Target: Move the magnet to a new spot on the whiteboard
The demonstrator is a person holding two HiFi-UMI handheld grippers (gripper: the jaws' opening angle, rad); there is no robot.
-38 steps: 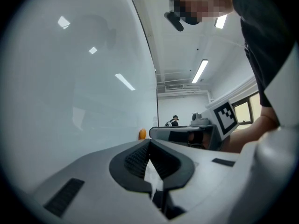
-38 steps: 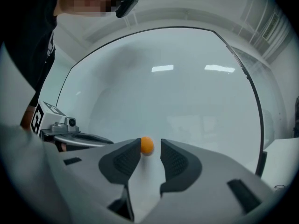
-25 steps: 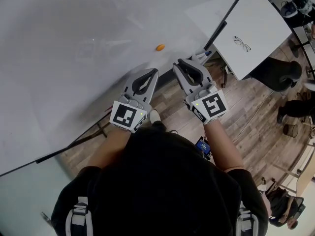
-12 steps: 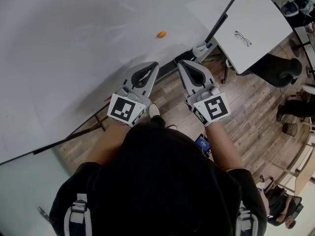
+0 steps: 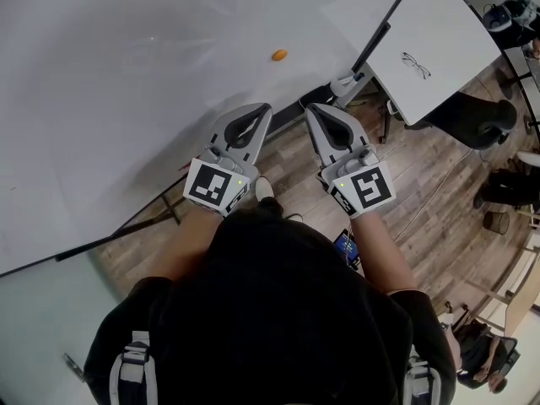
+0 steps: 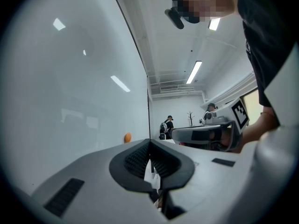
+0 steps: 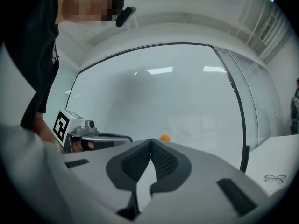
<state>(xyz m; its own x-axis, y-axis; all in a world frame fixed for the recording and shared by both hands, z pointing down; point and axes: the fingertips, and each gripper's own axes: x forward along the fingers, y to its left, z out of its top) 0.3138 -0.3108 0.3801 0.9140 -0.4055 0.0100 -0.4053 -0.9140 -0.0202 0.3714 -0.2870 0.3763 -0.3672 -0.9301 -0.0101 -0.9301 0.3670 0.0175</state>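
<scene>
- Magnet (image 5: pixel 279 55): small orange disc stuck on the whiteboard (image 5: pixel 126 99), near the board's lower edge. No jaw touches it.
- Nearest: the person's arms reach forward, one hand-held gripper in each hand, side by side and both pointing level at the board.
- Left hand-held gripper (image 5: pixel 267 106): clenched, pads meeting at the tips, nothing between them. Tips stop short of the board.
- Right hand-held gripper (image 5: pixel 309 106): jaws have just been closing and now stand clenched tip to tip, empty.
- Magnet lies beyond both sets of tips, about between their two lines, well apart from each.
- Below the grippers: wooden floor (image 5: pixel 422 201).
- Farther right: white desk (image 5: pixel 456 32) with a pair of glasses (image 5: pixel 414 72) lying on it.
</scene>
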